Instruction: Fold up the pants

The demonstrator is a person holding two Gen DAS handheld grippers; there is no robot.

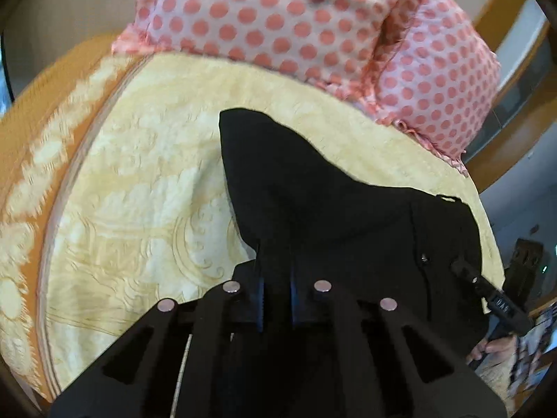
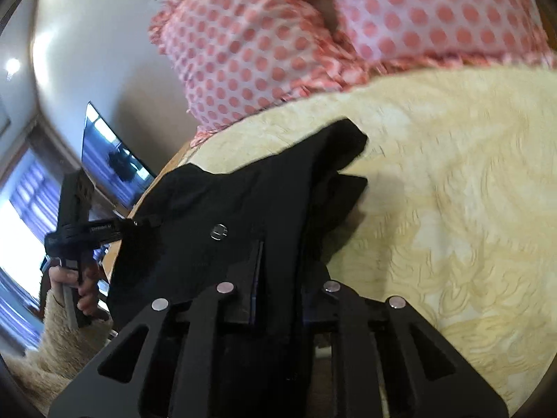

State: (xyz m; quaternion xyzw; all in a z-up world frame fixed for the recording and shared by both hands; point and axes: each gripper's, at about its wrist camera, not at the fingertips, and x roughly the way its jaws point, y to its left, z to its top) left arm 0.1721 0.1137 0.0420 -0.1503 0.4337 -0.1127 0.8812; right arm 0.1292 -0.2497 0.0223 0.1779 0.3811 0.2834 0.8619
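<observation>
Your left gripper (image 1: pixel 276 261) clamps a fold of the black pants (image 1: pixel 334 216), and your right gripper (image 2: pixel 278 261) pinches the same pants (image 2: pixel 243 209) near the snap button (image 2: pixel 218 232). The pants drape from both grippers onto the yellow bedspread (image 1: pixel 146 188). Beyond lie pink dotted pillows (image 1: pixel 278 17).

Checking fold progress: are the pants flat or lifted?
Lifted and bunched: both tongs, left and right, grip the black pants, which drape toward the yellow bedspread.
</observation>
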